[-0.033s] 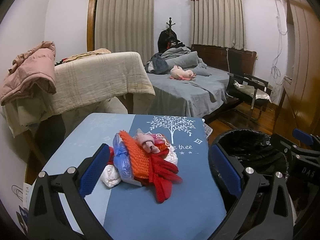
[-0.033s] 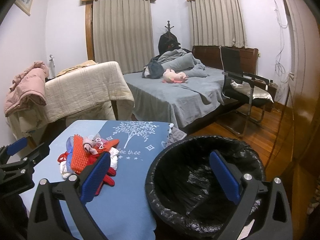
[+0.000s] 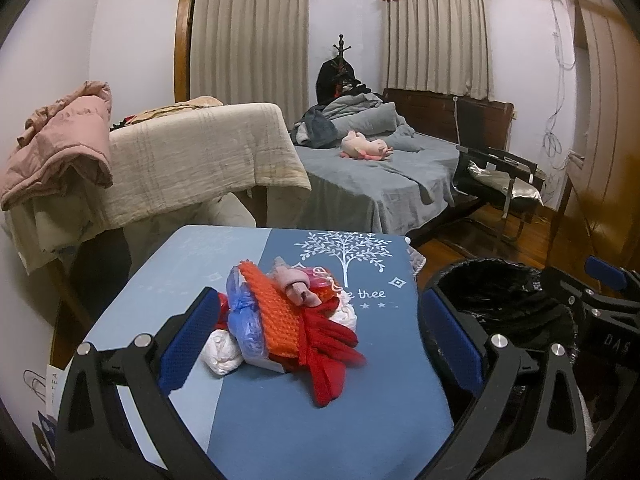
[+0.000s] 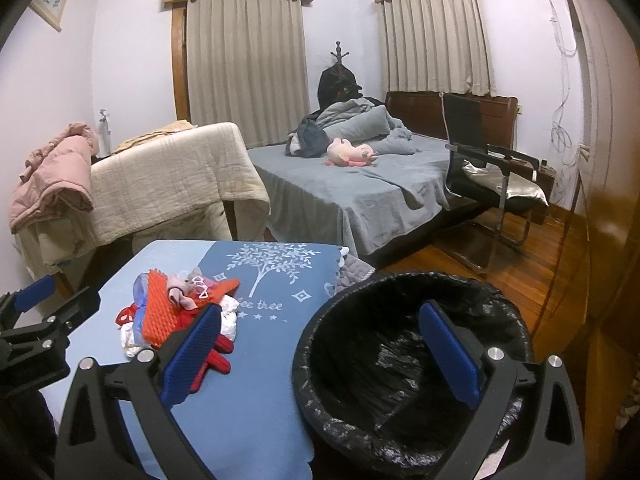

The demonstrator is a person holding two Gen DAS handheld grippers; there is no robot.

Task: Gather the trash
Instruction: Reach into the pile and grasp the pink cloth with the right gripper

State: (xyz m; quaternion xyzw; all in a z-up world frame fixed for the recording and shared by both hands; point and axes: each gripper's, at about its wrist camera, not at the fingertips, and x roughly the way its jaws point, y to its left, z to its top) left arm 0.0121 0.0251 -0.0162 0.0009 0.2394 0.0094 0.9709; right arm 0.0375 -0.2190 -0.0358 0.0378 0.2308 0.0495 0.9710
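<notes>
Blue tablecloth bears trash pile (both grippers agape, empty).

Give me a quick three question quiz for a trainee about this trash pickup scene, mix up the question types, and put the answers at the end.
1. True or false: the left gripper is shut on the red glove.
2. Multiple choice: the trash bin is lined with A) a white bag, B) a black bag, C) no bag.
3. Fill in: the pile of trash lies on the blue ___, to the bin's left.

Key
1. False. Both jaws stand wide apart, and so do those of the right gripper, which hangs over the bin.
2. B
3. tablecloth
</notes>
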